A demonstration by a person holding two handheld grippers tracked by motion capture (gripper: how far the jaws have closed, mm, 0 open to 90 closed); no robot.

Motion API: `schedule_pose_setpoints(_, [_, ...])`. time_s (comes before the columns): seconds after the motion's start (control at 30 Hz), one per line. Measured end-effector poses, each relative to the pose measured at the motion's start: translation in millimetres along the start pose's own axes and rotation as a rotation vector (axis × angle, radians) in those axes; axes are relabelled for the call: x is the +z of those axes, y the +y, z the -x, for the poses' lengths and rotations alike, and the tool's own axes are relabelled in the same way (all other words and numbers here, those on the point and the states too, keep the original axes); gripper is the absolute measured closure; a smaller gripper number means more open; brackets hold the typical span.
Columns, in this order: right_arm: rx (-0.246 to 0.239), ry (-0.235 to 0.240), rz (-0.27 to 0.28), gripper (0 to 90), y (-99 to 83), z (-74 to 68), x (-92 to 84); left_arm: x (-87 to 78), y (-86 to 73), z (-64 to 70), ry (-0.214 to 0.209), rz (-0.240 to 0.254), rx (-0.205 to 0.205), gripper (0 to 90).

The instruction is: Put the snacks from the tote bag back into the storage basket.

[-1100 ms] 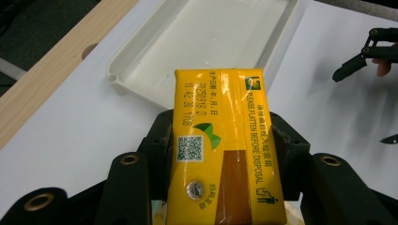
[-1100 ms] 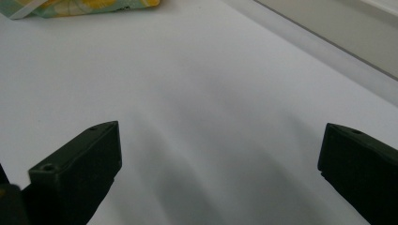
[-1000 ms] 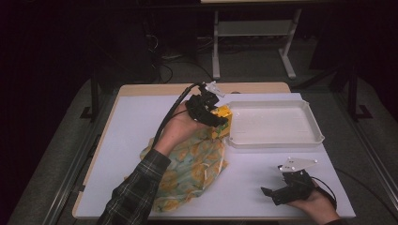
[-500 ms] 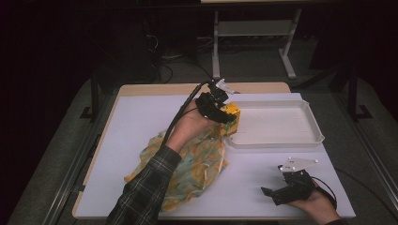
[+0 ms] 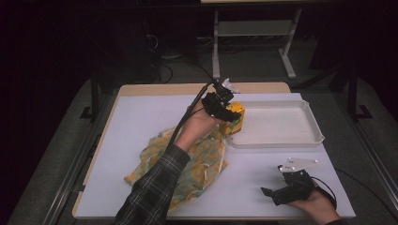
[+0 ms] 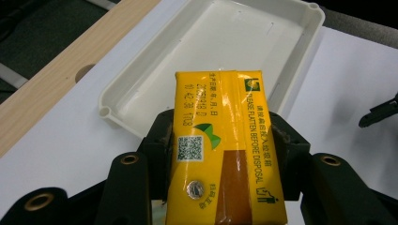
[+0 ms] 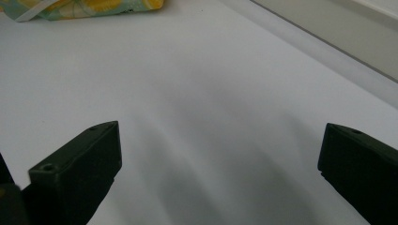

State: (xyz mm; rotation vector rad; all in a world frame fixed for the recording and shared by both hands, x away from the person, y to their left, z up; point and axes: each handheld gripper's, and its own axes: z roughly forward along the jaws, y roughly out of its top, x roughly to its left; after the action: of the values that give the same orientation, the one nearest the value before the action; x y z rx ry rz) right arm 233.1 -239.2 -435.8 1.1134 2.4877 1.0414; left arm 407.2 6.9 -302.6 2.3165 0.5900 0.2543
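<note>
A yellow drink carton point(image 6: 225, 150) sat clamped in my left gripper point(image 5: 224, 107), held over the near-left corner of a white tray point(image 5: 300, 138). My right gripper point(image 5: 281, 190) rested wide open and empty on the table point(image 5: 141, 122), beside a patterned cloth point(image 5: 202, 161).

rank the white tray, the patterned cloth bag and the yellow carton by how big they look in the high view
1-2. patterned cloth bag and white tray: they look about alike, and the arm hides part of the bag, so no ranking.
3. yellow carton, much the smallest, held by the left gripper.
</note>
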Motion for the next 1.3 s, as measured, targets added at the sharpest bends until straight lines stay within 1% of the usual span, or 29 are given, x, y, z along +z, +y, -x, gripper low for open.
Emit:
schedule_pose_setpoints(0.13, [0.0,0.0,0.005,0.0,0.1,-0.1,-0.3,6.4,2.3,0.3,-0.002,0.01,-0.012,51.3])
schedule_pose_setpoints(0.37, [-0.001,0.002,0.007,0.0,0.0,0.2,-0.3,19.0,6.4,3.6,-0.008,0.01,-0.018,51.3])
schedule_pose_setpoints(0.43, [-0.002,0.002,0.008,0.0,0.0,0.2,-0.4,23.2,6.9,4.1,-0.009,0.016,-0.016,51.3])
schedule_pose_setpoints(0.67, [0.004,0.007,0.005,0.0,0.0,0.4,-0.4,35.5,7.5,5.0,-0.013,0.012,-0.031,51.3])
schedule_pose_setpoints(0.7, [0.005,0.007,0.004,0.0,0.0,0.4,-0.5,37.2,8.1,4.4,-0.013,0.01,-0.025,51.3])
schedule_pose_setpoints(0.73, [0.005,0.007,0.005,0.0,0.0,0.6,-0.5,39.0,8.1,5.0,-0.017,0.013,-0.038,51.3])
schedule_pose_setpoints(0.8, [0.003,0.008,0.008,0.0,-0.1,1.1,-0.3,41.0,8.6,4.5,-0.016,0.013,-0.029,51.3])
schedule_pose_setpoints(0.83, [0.003,0.009,0.008,0.0,-0.1,1.2,-0.3,42.0,8.6,5.2,-0.019,0.011,-0.036,51.3])
schedule_pose_setpoints(0.9, [0.0,0.01,0.011,0.0,-0.3,1.6,-0.2,44.2,8.9,5.4,-0.018,0.011,-0.031,51.3])
schedule_pose_setpoints(0.93, [0.002,0.009,0.013,0.0,-0.4,1.8,-0.1,45.1,9.0,6.0,-0.018,0.012,-0.036,51.3])
schedule_pose_setpoints(0.97, [0.002,0.009,0.014,0.0,-0.3,2.0,-0.2,46.6,9.1,5.9,-0.017,0.012,-0.029,51.3])
schedule_pose_setpoints(1.0, [0.002,0.01,0.012,0.0,-0.2,2.4,-0.4,48.0,9.1,7.0,-0.02,0.011,-0.037,51.3])
schedule_pose_setpoints(1.07, [0.002,0.01,0.012,0.0,0.0,2.4,-0.5,50.7,9.1,7.8,-0.021,0.006,-0.03,51.3])
schedule_pose_setpoints(1.2, [-0.003,0.009,0.014,0.0,0.1,2.7,-0.3,55.0,8.7,9.9,-0.025,0.003,-0.034,51.3])
schedule_pose_setpoints(1.3, [-0.002,0.011,0.016,0.0,0.1,2.6,-0.3,57.3,8.4,10.3,-0.026,-0.004,-0.025,51.3])
